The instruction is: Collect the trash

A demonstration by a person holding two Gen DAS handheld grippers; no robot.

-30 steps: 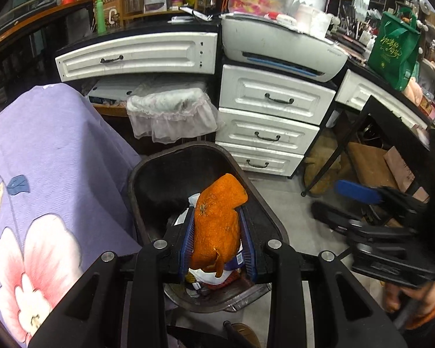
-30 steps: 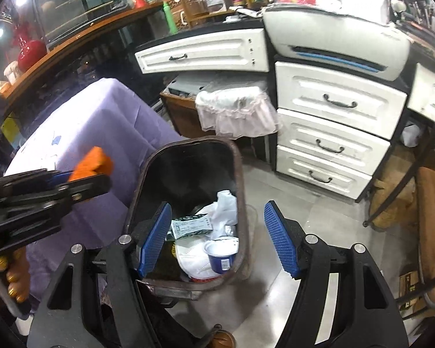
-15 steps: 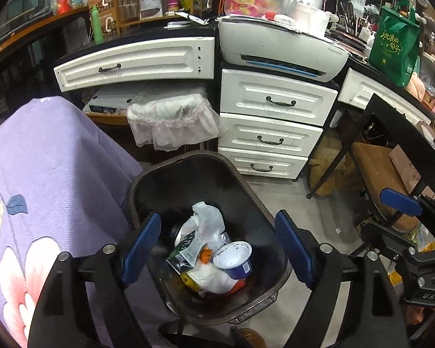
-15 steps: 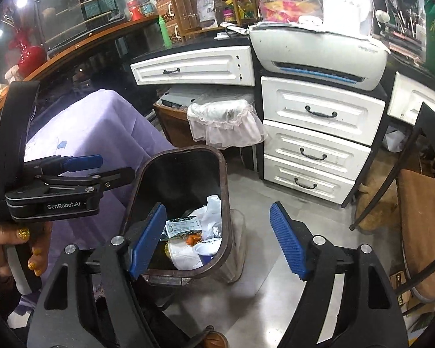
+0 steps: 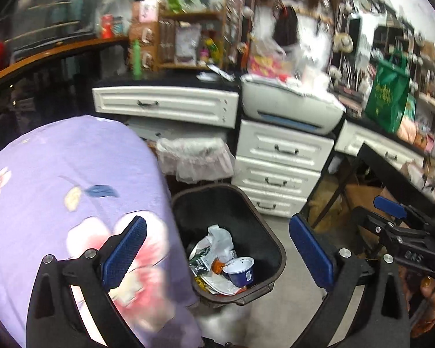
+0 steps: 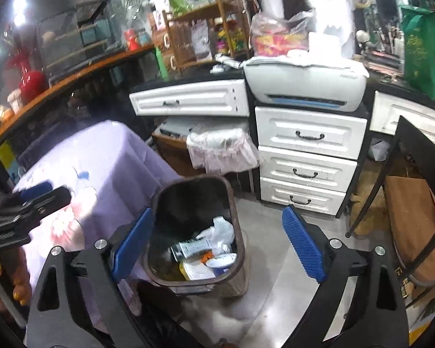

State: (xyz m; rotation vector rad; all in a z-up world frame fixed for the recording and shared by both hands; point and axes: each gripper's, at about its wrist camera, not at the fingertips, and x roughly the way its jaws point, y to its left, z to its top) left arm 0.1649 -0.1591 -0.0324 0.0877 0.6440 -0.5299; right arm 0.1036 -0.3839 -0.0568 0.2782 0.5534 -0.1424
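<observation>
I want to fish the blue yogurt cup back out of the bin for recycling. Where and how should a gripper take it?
Grip the blue cup across its open rim, coming straight down from above. It lies tilted on top of the other trash with its mouth up, and the bin walls block any sideways approach. Both grippers are empty, their jaws opening; the left gripper looks best lined up.

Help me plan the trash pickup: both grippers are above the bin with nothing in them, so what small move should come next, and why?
Probably swing both away from the trash bin toward the purple tablecloth to look for more trash. The left gripper and right gripper are opening with nothing between the jaws, and the orange peel already lies in the bin.
</observation>
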